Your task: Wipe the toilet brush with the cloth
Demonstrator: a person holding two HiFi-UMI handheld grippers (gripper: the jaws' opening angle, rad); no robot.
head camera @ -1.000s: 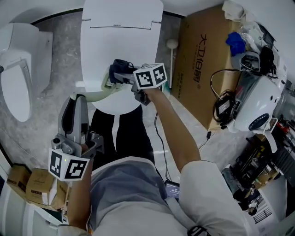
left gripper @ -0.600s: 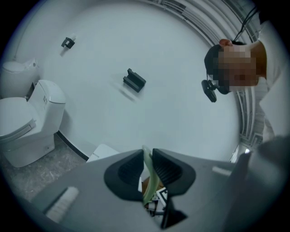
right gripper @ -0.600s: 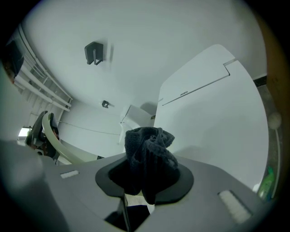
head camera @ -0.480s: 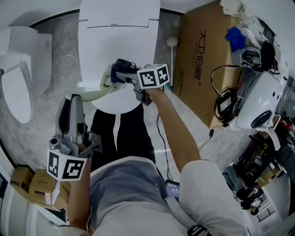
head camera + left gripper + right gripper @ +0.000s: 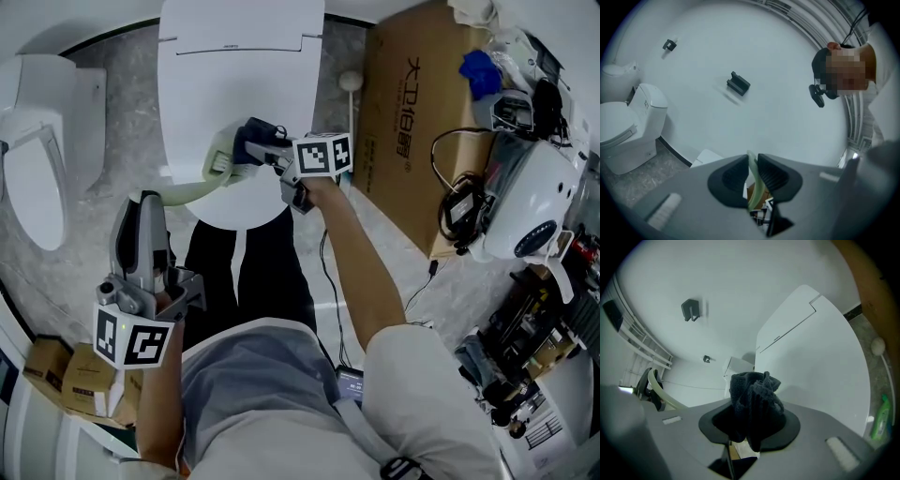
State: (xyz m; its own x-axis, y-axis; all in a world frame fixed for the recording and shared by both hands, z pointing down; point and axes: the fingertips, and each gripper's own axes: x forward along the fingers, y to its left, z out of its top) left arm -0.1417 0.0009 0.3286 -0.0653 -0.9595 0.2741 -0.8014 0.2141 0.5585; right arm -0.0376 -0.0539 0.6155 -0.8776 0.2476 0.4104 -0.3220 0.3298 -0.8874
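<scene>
The toilet brush [image 5: 192, 191] is pale green and curved, and it spans the gap between my two grippers over the front of the closed toilet. My left gripper [image 5: 147, 201], at the lower left, is shut on its thin handle [image 5: 753, 182]. My right gripper [image 5: 249, 150] is shut on a bunched dark cloth [image 5: 754, 401]. In the head view the cloth [image 5: 255, 134] sits against the brush's far end [image 5: 221, 161]. The right gripper view shows the green handle [image 5: 665, 397] arching at the far left, apart from the cloth.
A white toilet with its lid [image 5: 239, 84] shut stands straight ahead, and a second toilet [image 5: 37, 150] is at the left. A large cardboard box [image 5: 412, 112] leans at the right, with a white long-handled brush [image 5: 350, 89] beside it. Cables and equipment [image 5: 516, 216] crowd the right side.
My right gripper with the cloth has shifted slightly to the right along the brush end. The left gripper has dropped a little toward the lower left. Both grips are unchanged.
</scene>
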